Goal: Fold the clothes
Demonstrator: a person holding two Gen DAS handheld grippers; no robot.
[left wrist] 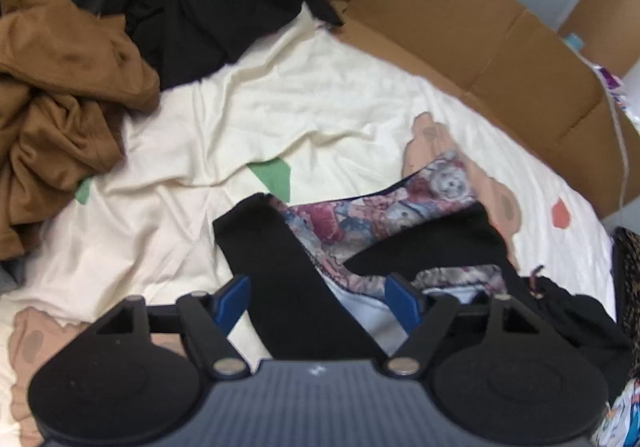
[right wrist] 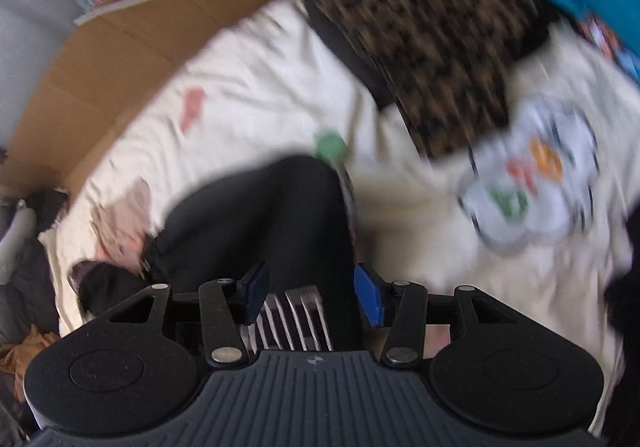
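The black garment (left wrist: 288,267) on the bed (left wrist: 280,107) is judged soft, light; best pinched at an edge. Left gripper (left wrist: 316,297) and right gripper (right wrist: 310,293) are seen open, nothing clamped.

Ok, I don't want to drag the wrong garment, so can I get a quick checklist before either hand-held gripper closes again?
1. Left hand-held gripper open: ok, blue pads stand apart.
2. Cloth between its pads: ok, the black garment with teddy-bear print lining runs between them, not pinched.
3. Right hand-held gripper open: ok, black cloth lies between its pads, unpinched.
4. Same garment under both: cannot tell; the right wrist view is blurred.
5. Crumpled brown garment clear of the fold: ok, heaped apart at the left.
6. Cream printed bedsheet flat: not ok, wrinkled.
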